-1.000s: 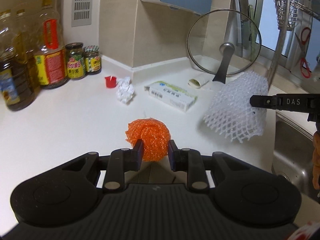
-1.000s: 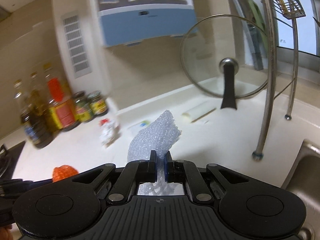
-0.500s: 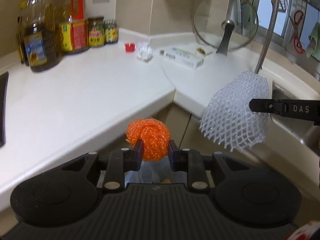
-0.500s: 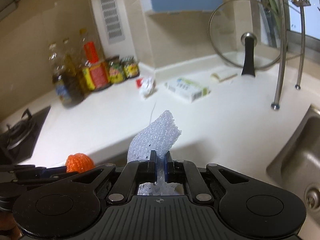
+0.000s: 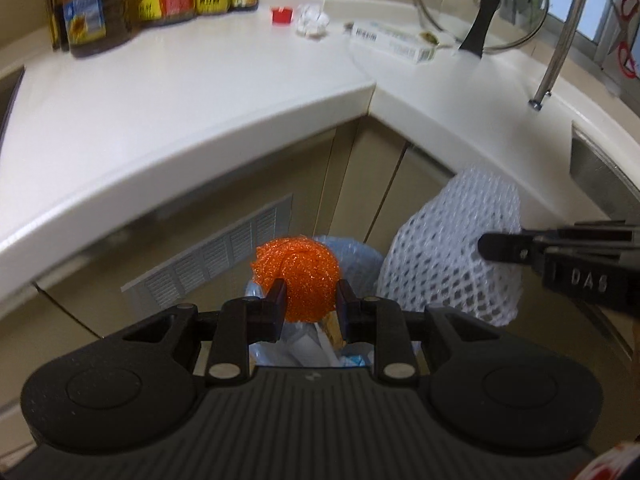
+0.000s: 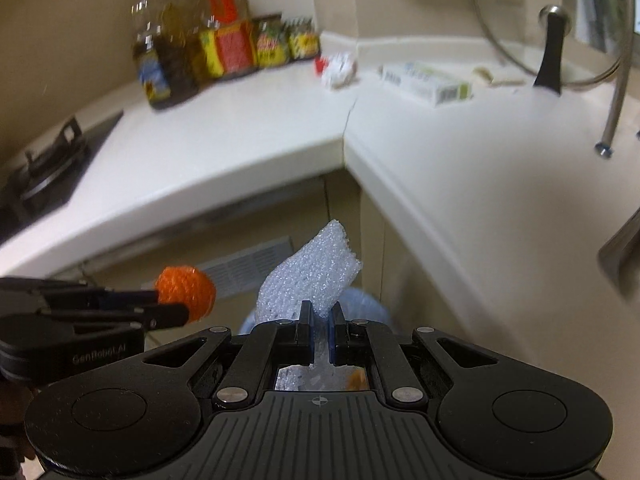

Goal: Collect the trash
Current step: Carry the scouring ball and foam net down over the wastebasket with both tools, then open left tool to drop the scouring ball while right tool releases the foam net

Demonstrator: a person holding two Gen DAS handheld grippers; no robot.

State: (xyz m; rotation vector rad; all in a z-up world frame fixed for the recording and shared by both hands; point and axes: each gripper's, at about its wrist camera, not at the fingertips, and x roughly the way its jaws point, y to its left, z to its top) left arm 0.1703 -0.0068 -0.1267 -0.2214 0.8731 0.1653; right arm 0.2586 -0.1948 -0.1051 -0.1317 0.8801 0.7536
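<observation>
Both tongs we see clenched: left gripper (image 5: pixel 311 305) on orange scrubber (image 5: pixel 297 276), right gripper (image 6: pixel 319 325) on white foam net (image 6: pixel 310 276), frame centre, w/ blue-lined bin (image 5: pixel 360 258) behind.

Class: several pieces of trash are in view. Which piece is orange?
The scrubber ball in the left gripper. The foam net, crumpled paper and box are white.

Oil bottles (image 5: pixel 96 4) and a glass lid (image 5: pixel 480 4) stand on the counter (image 5: pixel 180 92).
</observation>
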